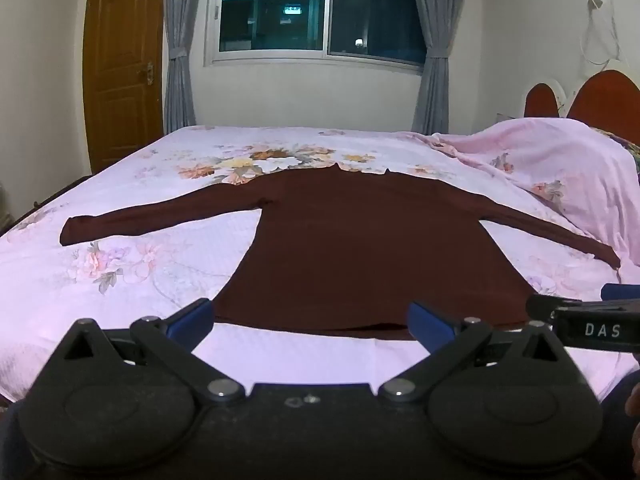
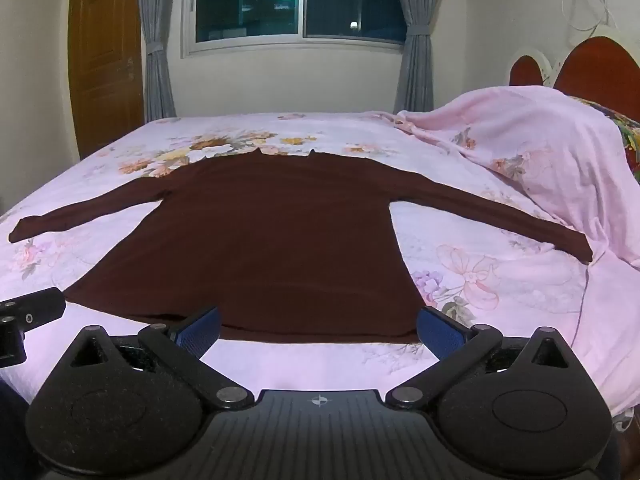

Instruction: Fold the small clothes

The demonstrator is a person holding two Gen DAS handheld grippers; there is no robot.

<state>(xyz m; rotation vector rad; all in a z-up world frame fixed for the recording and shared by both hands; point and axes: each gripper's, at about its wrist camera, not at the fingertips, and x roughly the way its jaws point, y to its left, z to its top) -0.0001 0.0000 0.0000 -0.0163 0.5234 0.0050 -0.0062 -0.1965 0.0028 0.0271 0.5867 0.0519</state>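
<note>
A dark maroon long-sleeved top (image 1: 360,240) lies flat on the bed, neck away from me, both sleeves spread out sideways; it also shows in the right wrist view (image 2: 272,240). My left gripper (image 1: 310,320) is open and empty, its blue pads just above the top's near hem, toward its left part. My right gripper (image 2: 318,330) is open and empty at the hem's right part. Part of the right gripper (image 1: 592,320) shows at the right edge of the left wrist view, and the left gripper (image 2: 28,316) at the left edge of the right wrist view.
The bed (image 1: 120,264) has a pink floral sheet. A pink cover (image 2: 540,148) is heaped over pillows at the right, near the right sleeve's cuff. A red headboard (image 2: 592,68), a window with grey curtains (image 1: 320,12) and a wooden door (image 1: 120,60) stand behind.
</note>
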